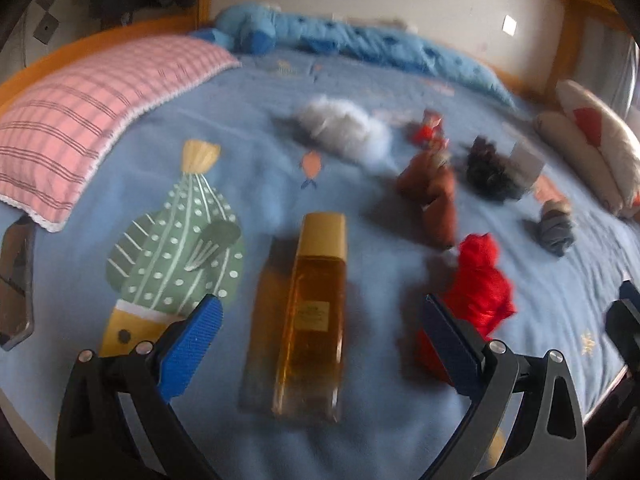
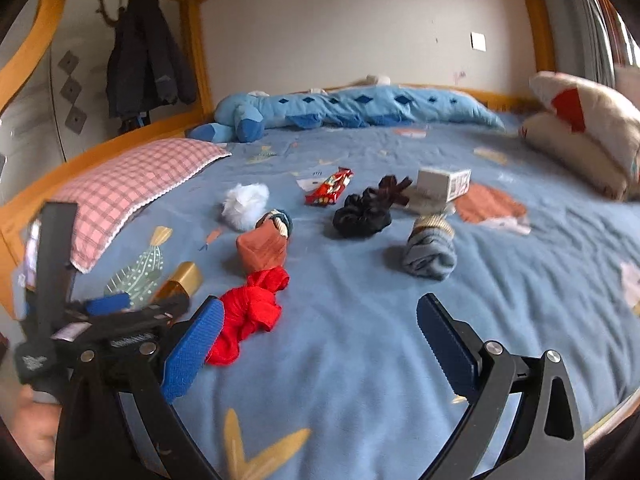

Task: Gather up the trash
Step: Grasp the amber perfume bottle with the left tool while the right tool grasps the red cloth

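An amber bottle (image 1: 310, 312) with a gold cap lies on the blue bedspread (image 1: 380, 420), between the fingers of my open left gripper (image 1: 320, 320); nothing is gripped. The bottle's cap shows in the right wrist view (image 2: 182, 278). A red snack wrapper (image 2: 330, 191), a white fluffy wad (image 2: 245, 204) and a small white box (image 2: 443, 184) lie mid-bed. My right gripper (image 2: 320, 320) is open and empty above bare bedspread (image 2: 360, 380), with the left gripper (image 2: 120, 312) beside it on the left.
Rolled socks and cloth lie around: red (image 2: 252, 312), brown (image 2: 262, 250), black (image 2: 362, 214), grey-blue (image 2: 430, 254). A pink checked pillow (image 2: 132, 188) is at left, cushions (image 2: 588, 136) at right, a blue plush (image 2: 344, 110) along the wall. A wooden frame (image 2: 196, 48) surrounds the bed.
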`<state>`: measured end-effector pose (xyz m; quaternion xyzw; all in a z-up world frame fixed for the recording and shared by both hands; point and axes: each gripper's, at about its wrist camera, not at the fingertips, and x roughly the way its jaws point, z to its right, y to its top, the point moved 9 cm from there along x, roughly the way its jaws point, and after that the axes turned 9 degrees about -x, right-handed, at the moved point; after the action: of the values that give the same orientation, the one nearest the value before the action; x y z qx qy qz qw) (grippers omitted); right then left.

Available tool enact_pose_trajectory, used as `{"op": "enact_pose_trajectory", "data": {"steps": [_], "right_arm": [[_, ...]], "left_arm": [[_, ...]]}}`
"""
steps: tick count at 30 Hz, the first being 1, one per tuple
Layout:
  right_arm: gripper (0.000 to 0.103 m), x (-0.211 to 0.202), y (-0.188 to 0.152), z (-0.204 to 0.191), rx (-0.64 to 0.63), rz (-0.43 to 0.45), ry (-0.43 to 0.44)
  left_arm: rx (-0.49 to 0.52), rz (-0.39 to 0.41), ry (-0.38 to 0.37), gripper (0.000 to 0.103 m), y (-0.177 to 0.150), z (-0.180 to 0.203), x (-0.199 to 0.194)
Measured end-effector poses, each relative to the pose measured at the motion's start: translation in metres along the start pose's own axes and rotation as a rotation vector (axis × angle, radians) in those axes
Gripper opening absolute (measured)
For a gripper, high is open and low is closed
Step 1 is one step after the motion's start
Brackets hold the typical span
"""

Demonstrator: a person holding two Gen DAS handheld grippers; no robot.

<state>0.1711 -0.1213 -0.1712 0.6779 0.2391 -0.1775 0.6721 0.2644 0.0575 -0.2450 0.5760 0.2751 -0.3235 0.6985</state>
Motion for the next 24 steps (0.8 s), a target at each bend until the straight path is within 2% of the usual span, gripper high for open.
{"op": "enact_pose_trajectory", "data": {"steps": [1, 3, 5, 6, 7, 10, 16, 22, 23, 24], "right_arm": [[0.094, 0.002, 0.0, -0.001, 0.006, -0.004, 0.007], [0.094, 0.005, 0.002, -0.005, 0.01, -0.006, 0.018], [0.093, 0.009, 0.004, -0.01, 0.005, -0.01, 0.033], [0.092, 0.012, 0.004, -0.013, 0.002, -0.015, 0.037], [0.09, 0.014, 0.004, -0.015, 0.001, -0.02, 0.043], [0.083, 0.026, 0.002, -0.026, -0.008, -0.056, 0.074], [0.082, 0.047, 0.002, -0.05, -0.022, -0.099, 0.106], [0.079, 0.08, -0.007, -0.062, -0.018, -0.193, 0.097], [0.073, 0.088, -0.011, -0.062, -0.018, -0.223, 0.093], [0.054, 0.092, -0.015, -0.064, -0.017, -0.245, 0.107]], "left_arm": [[0.0, -0.023, 0.009, 0.084, -0.001, -0.001, 0.007], [0.003, -0.045, 0.043, 0.075, -0.002, -0.007, 0.018], [0.011, -0.032, 0.033, 0.055, -0.002, -0.005, 0.014], [0.017, -0.032, 0.018, 0.039, -0.002, -0.004, 0.013], [0.013, -0.036, -0.001, 0.032, -0.002, -0.003, 0.012], [-0.036, -0.028, -0.024, 0.032, 0.0, -0.012, 0.006], [-0.101, 0.047, -0.007, 0.032, 0.013, -0.037, -0.012], [-0.134, 0.042, -0.034, 0.032, 0.016, -0.042, -0.013], [-0.132, 0.043, -0.041, 0.032, 0.015, -0.041, -0.013], [-0.128, 0.042, -0.046, 0.032, 0.015, -0.04, -0.014]]}}
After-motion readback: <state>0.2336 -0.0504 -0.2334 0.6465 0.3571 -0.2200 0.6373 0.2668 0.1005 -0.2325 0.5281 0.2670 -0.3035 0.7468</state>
